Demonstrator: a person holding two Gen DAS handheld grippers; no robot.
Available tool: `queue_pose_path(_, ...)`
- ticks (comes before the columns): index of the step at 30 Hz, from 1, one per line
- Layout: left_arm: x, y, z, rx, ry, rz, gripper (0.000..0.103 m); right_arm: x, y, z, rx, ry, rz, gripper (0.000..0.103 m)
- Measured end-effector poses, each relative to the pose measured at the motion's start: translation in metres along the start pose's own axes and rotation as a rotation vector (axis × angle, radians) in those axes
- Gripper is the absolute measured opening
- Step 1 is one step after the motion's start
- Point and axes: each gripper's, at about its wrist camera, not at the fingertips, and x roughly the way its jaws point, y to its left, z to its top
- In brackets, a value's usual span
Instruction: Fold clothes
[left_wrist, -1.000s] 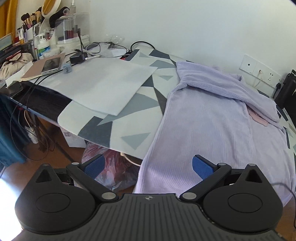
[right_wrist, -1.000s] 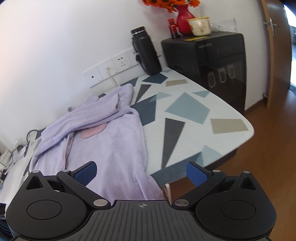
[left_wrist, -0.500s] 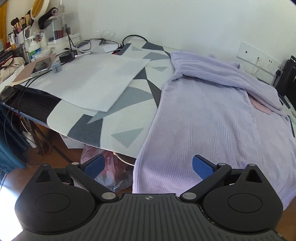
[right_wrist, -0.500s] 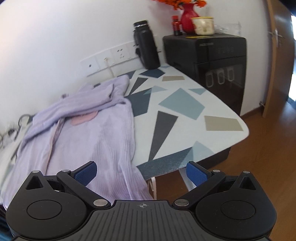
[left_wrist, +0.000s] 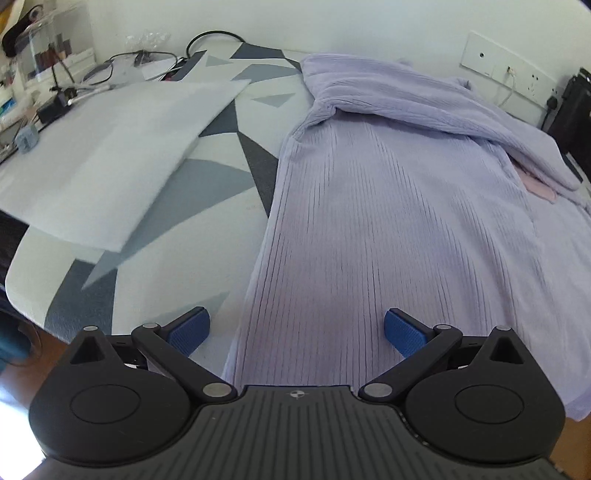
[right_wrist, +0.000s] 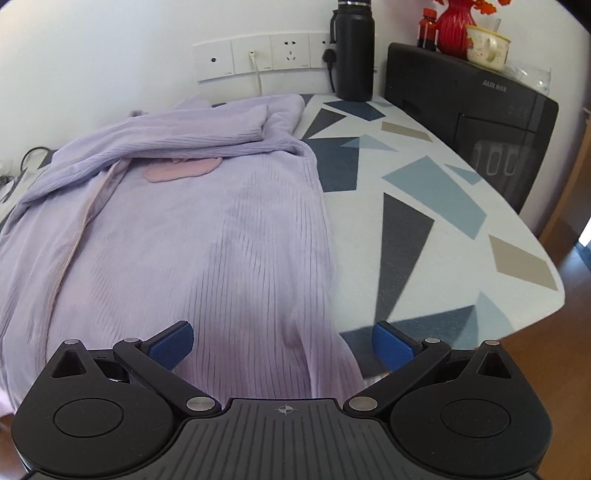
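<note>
Where the lilac garment (left_wrist: 399, 221) is spread over the counter's (right_wrist: 436, 229) near edge, its hem is seen just ahead of the left tongs (left_wrist: 295, 330) and the right tongs (right_wrist: 282, 341). A white sheet (left_wrist: 110, 147) is laid toward the counter's left end. Both tongs are held wide apart, nothing gripped.

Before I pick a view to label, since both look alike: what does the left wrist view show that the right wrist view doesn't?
Left wrist only: a white sheet, cables, the left gripper, open. Right wrist only: a black bottle, red vase, cup, black cabinet, the right gripper, open. Both: the lilac garment, patterned table, wall sockets.
</note>
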Motion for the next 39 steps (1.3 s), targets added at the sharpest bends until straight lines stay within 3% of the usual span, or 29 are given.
queue_pose_path(3,0.006,-0.005,0.006,0.048,-0.003,0.005,0.103,0.008,0.004,0.003,0.002,0.001,-0.021,0.102)
queue_pose_path(12,0.011,-0.008,0.009,0.043,-0.048,0.014,0.103,0.032,0.017,0.012,0.010,0.005,-0.083,0.102)
queue_pose_path(18,0.006,-0.008,-0.002,0.028,-0.096,0.020,0.103,0.030,0.014,0.003,0.006,-0.047,-0.084,0.102)
queue_pose_path(26,0.008,-0.007,0.001,0.053,-0.083,0.008,0.103,0.029,0.011,-0.003,0.018,-0.097,-0.097,0.102)
queue_pose_path(32,0.007,-0.009,-0.002,0.009,-0.094,0.034,0.103,0.028,0.008,-0.005,0.018,-0.108,-0.094,0.102)
queue_pose_path(35,0.007,-0.008,0.003,0.021,-0.066,0.030,0.103,0.028,0.006,-0.004,0.015,-0.099,-0.088,0.102)
queue_pose_path(39,0.010,0.000,0.015,0.080,-0.002,-0.029,0.103,0.028,0.006,-0.002,0.007,-0.081,-0.081,0.102)
